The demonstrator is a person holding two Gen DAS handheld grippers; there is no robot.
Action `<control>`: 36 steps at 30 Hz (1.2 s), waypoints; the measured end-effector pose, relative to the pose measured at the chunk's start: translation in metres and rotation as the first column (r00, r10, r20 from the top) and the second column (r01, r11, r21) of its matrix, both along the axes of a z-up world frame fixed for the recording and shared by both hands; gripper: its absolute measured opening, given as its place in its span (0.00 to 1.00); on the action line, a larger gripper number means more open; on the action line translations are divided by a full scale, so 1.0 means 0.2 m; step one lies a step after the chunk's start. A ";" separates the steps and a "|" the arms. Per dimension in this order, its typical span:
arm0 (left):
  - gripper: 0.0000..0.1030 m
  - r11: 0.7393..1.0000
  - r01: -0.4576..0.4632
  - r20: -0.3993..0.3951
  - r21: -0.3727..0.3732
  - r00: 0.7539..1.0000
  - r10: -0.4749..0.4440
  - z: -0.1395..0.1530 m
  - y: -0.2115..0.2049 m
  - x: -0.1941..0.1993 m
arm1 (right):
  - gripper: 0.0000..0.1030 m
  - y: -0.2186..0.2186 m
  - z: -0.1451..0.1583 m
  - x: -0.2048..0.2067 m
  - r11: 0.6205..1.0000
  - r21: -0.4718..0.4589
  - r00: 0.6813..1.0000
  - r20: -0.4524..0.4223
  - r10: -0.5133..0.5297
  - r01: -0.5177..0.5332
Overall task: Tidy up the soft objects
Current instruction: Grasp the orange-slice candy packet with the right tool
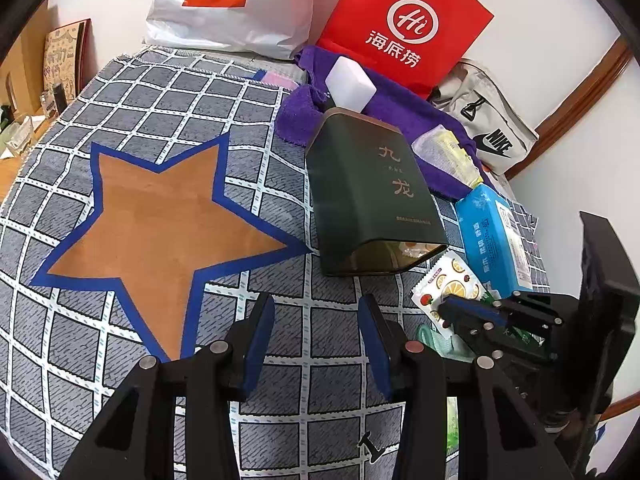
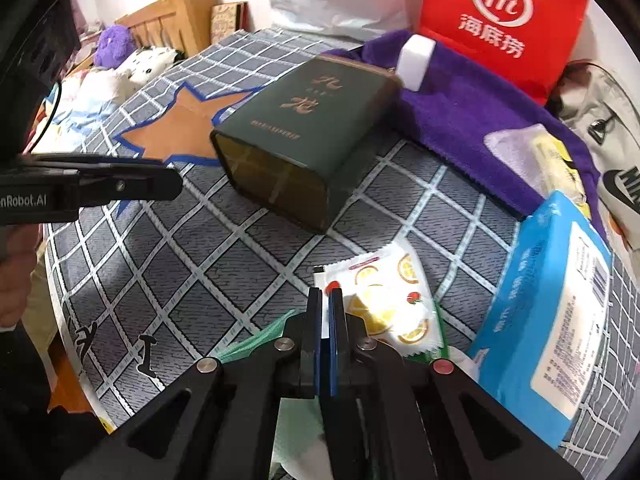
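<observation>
A fruit-print packet point(image 2: 384, 300) lies on the checked bedspread, in front of a dark green tin point(image 2: 296, 140) that lies on its side with its open mouth toward me. My right gripper point(image 2: 325, 300) points steeply down, its blue pads pressed together on the packet's left edge. In the left wrist view it point(image 1: 460, 308) sits over the same packet point(image 1: 452, 276). My left gripper point(image 1: 316, 336) hovers open over bare bedspread, left of the tin point(image 1: 372, 200), with nothing between its fingers. A pale green item point(image 2: 256, 340) lies partly hidden under the right gripper.
A blue tissue pack point(image 2: 552, 320) lies right of the packet. Behind it a purple towel point(image 2: 472, 120) carries a white block point(image 2: 416, 60) and a yellow-white pack point(image 2: 536, 156). A red paper bag point(image 2: 500, 20), a white shopping bag point(image 1: 228, 8) and a grey Nike bag point(image 1: 488, 132) line the wall. Plush toys point(image 2: 116, 46) sit far left.
</observation>
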State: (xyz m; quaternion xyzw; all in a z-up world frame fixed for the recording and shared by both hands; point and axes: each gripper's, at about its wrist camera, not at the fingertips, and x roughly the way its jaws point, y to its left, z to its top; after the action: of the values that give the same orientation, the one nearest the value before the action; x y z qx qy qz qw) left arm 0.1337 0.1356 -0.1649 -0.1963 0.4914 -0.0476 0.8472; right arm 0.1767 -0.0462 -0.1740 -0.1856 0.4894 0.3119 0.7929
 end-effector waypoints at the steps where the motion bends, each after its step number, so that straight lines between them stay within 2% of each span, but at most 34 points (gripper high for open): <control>1: 0.40 1.000 0.000 0.001 0.000 1.000 0.000 0.00 0.00 0.00 | 0.03 -0.01 0.02 0.00 1.000 0.002 1.000 0.007 -0.001 0.001; 2: 0.40 1.000 0.001 0.002 -0.001 1.000 -0.001 0.00 0.00 -0.01 | 0.08 -0.02 0.04 0.00 1.000 0.001 1.000 0.022 -0.005 0.005; 4: 0.40 1.000 0.003 0.000 0.000 1.000 -0.003 0.00 0.00 -0.01 | 0.42 -0.05 0.06 0.00 1.000 -0.005 0.998 0.052 -0.020 0.020; 5: 0.40 1.000 0.005 -0.002 -0.001 1.000 -0.005 0.00 -0.01 -0.01 | 0.69 -0.06 0.07 0.01 1.000 -0.007 0.998 0.065 -0.028 0.028; 6: 0.40 1.000 0.008 -0.002 -0.002 1.000 -0.008 0.00 -0.02 -0.01 | 0.75 -0.07 0.07 0.01 0.999 -0.010 0.996 0.083 -0.035 0.036; 10: 0.40 1.000 0.012 0.005 -0.004 1.000 -0.012 0.00 -0.03 -0.01 | 0.75 -0.03 0.04 0.03 0.999 -0.039 0.997 0.077 0.000 0.003; 13: 0.40 1.000 0.012 0.025 -0.010 1.000 -0.012 0.01 -0.02 -0.01 | 0.73 0.04 -0.03 0.01 0.993 -0.113 0.995 0.090 0.050 -0.039; 14: 0.41 1.000 0.012 0.027 -0.008 1.000 -0.012 0.01 -0.01 -0.01 | 0.71 0.06 -0.05 0.01 0.988 -0.144 0.994 0.097 0.060 -0.046; 15: 0.43 1.000 0.011 0.027 -0.007 1.000 -0.010 0.01 -0.01 -0.01 | 0.65 0.07 -0.08 0.01 0.984 -0.169 0.993 0.094 0.067 -0.050; 17: 0.44 1.000 0.006 0.032 -0.001 0.999 -0.006 0.01 0.00 -0.01 | 0.61 0.08 -0.10 0.04 0.986 -0.156 0.995 0.069 0.068 -0.056; 19: 0.45 1.000 0.005 0.030 -0.001 1.000 -0.005 0.00 0.01 -0.01 | 0.51 0.08 -0.09 0.05 0.986 -0.156 0.994 0.087 0.068 -0.054; 20: 0.45 1.000 0.005 0.028 -0.003 1.000 -0.005 0.00 0.01 0.00 | 0.24 0.08 -0.09 0.06 0.987 -0.153 0.993 0.094 0.066 -0.051; 21: 0.45 1.000 0.005 0.027 -0.004 1.000 -0.005 0.00 0.01 0.00 | 0.05 0.07 -0.08 0.08 0.989 -0.139 0.996 0.076 0.053 -0.042; 23: 0.45 1.000 0.004 0.023 -0.003 1.000 -0.004 -0.01 0.02 0.01 | 0.04 0.06 -0.07 0.10 0.994 -0.105 0.998 0.045 0.048 -0.043; 27: 0.45 1.000 0.018 0.019 0.004 1.000 -0.018 -0.01 -0.01 0.01 | 0.04 0.06 -0.08 0.06 0.993 -0.094 0.996 0.049 0.075 -0.070; 29: 0.45 1.000 0.029 0.018 0.011 0.999 -0.029 -0.01 -0.03 0.00 | 0.05 0.04 -0.07 0.06 0.995 -0.069 0.997 0.022 0.073 -0.071; 31: 0.45 0.999 0.041 0.016 0.018 0.999 -0.041 -0.01 -0.05 -0.01 | 0.21 0.03 -0.06 0.07 0.996 -0.060 0.998 -0.003 0.066 -0.066; 33: 0.45 0.998 0.056 0.006 0.036 0.998 -0.056 -0.01 -0.07 -0.02 | 0.71 0.01 -0.04 0.07 0.997 -0.039 0.998 0.010 0.061 -0.060; 34: 0.45 0.997 0.061 0.002 0.044 0.998 -0.061 -0.02 -0.08 -0.03 | 0.77 0.01 -0.04 0.06 0.998 -0.028 0.998 0.026 0.061 -0.060; 36: 0.45 0.997 0.063 -0.003 0.052 0.998 -0.063 -0.02 -0.10 -0.04 | 0.79 0.02 -0.04 0.07 0.997 -0.025 0.997 0.018 0.072 -0.071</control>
State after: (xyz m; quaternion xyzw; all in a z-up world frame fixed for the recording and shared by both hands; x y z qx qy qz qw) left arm 0.1250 0.1158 -0.1685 -0.1586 0.4988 -0.0613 0.8499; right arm 0.1906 -0.0424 -0.1827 -0.2157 0.4785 0.3323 0.7836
